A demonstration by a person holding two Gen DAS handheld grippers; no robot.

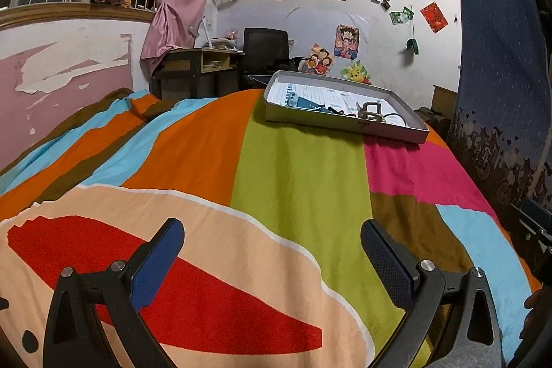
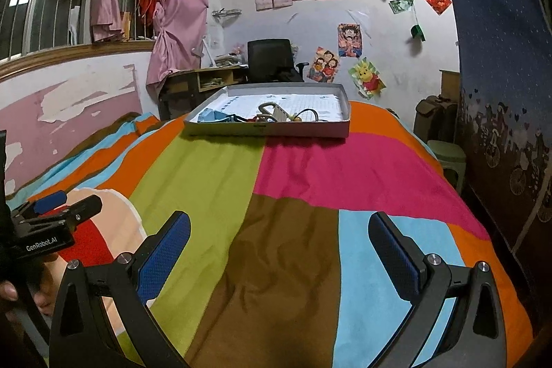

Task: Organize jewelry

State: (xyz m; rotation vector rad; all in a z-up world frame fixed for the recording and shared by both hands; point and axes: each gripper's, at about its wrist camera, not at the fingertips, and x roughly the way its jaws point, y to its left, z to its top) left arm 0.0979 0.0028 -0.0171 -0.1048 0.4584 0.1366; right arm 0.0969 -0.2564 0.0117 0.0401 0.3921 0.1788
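Left tool [image 1: 272, 240] wide open, empty, low over striped bedspread [image 1: 300, 181]. Right tool [image 2: 279, 238] wide open too, nothing held. Shallow box tray [image 2: 269, 128] sits on bed at 12 o'clock, well apart from both. Jewelry pile [image 2: 272, 114] inside tray: metal buckle piece, blue strap, dark cords.

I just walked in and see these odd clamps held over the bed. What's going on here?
A person holds a two-fingered tool in each hand over a striped bedspread. Both the left tool and the right tool are open and hold nothing. Farther down the bed lies a shallow tray with a heap of jewelry in it, untouched so far. Neither tool is near the tray, so the sorting has not begun.
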